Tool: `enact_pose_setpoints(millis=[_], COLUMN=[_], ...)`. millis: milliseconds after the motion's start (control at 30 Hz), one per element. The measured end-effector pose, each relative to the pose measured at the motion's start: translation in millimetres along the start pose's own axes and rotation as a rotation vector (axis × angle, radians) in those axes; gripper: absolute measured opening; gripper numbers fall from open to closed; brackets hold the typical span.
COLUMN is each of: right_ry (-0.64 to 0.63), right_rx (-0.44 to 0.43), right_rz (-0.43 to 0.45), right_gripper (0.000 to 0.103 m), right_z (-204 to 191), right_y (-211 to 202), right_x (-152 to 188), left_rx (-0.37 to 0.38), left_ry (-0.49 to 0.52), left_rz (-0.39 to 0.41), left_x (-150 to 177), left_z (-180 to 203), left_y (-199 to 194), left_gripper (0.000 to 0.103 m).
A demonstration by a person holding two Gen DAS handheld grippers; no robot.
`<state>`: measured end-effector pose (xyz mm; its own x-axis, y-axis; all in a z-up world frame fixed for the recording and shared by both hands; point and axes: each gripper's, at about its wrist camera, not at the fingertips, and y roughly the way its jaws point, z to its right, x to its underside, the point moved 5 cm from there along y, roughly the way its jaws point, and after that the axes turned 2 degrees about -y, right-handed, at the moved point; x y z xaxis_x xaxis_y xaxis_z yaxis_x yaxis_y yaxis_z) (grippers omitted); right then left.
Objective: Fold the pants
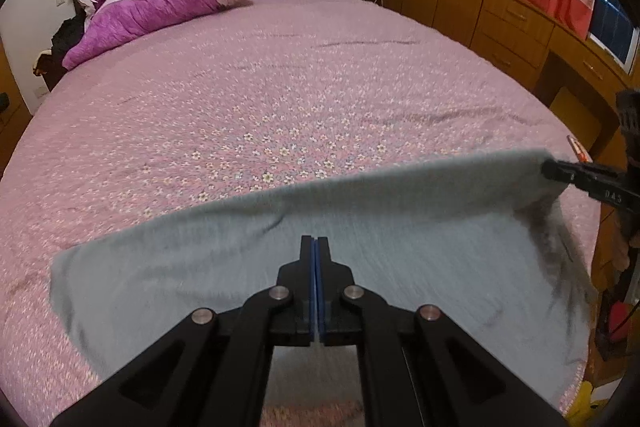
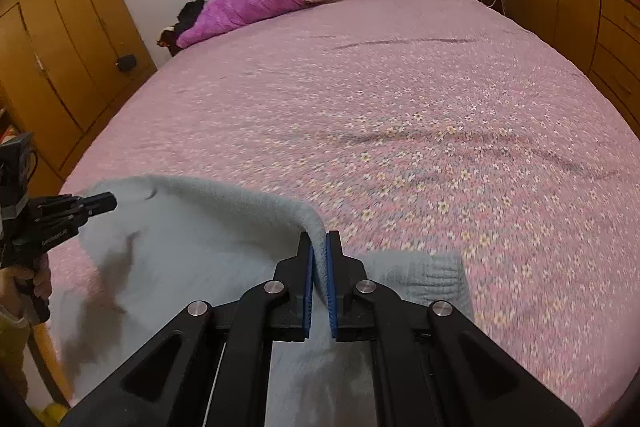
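Pants (image 1: 380, 267): grey, raised over bed (image 1: 280, 87) edge | left hand-held gripper (image 1: 315, 241): clamped on near hem | right hand-held gripper (image 2: 319, 239): clamped on hem, edge kept taut for folding.

We hold our left black two-finger gripper with blue pads (image 1: 315, 241) tilted downward, jaws closed tight, blue pads meeting. Our right black blue-padded gripper (image 2: 319, 237) tilts down likewise, to the right of the left one, jaws clamped on a fold of grey fabric. A hand (image 2: 24, 277) grips the left gripper's handle.
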<state>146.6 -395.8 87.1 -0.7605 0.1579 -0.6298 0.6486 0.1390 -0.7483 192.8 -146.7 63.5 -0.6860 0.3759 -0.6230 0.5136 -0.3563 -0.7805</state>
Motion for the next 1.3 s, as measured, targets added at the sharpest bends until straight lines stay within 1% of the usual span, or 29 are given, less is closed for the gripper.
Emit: enact_pose_setpoints(millis=[133,200,300,400,500,633,800,900,967,1067,1167,1200,1267,1300], right_ry=[-0.024,-0.046,-0.074,-0.077,-0.064,-0.021,-0.017,0.002,0.036,0.037,0.031,0.031,0.028,0.027], right_rx=[-0.02,-0.016,-0.001,0.006,0.005,-0.003,0.036,0.04,0.027,0.026,0.034,0.036,0.042,0.044], right_rz=[-0.01,-0.021,-0.031,-0.045,-0.064,-0.12,-0.167,-0.184,-0.207,-0.196,-0.19,-0.194,-0.208,-0.211], right_gripper=[0.0,0.0,0.0,0.0,0.0,0.0,0.0,0.0,0.0,0.0,0.0,0.001,0.002,0.003], right_z=[-10,-16,-23,-25,-24,-18,-17,-14,-12,-12,-12,-13,-14,-16], right_y=[-14,-20,-28,-35,-36,-27,-16,-10,-5,-3,-4,-5,-7,-8], right_x=[15,25,41,57,71,95,118,130,135,138,139,139,139,139], left_rx=[0.019,0.029,0.046,0.046,0.048,0.043,0.038,0.03,0.041,0.061,0.079,0.081,0.076,0.07], left_ry=[-0.007,-0.013,-0.035,-0.057,-0.1,-0.13,-0.207,-0.262,-0.299,-0.323,-0.361,-0.369,-0.394,-0.41], left_rz=[0.022,0.024,0.019,0.004,-0.021,-0.07,-0.145,-0.183,-0.174,-0.166,-0.147,-0.133,-0.099,-0.089], left_x=[13,21,36,55,73,97,123,137,143,144,135,133,120,115], left_z=[8,12,17,21,20,19,15,9,6,3,-4,-6,-11,-13], left_y=[-23,-31,-40,-45,-46,-40,-23,-12,-11,-14,-21,-23,-27,-27], left_gripper=[0.0,0.0,0.0,0.0,0.0,0.0,0.0,0.0,0.0,0.003,0.004,0.005,0.016,0.027])
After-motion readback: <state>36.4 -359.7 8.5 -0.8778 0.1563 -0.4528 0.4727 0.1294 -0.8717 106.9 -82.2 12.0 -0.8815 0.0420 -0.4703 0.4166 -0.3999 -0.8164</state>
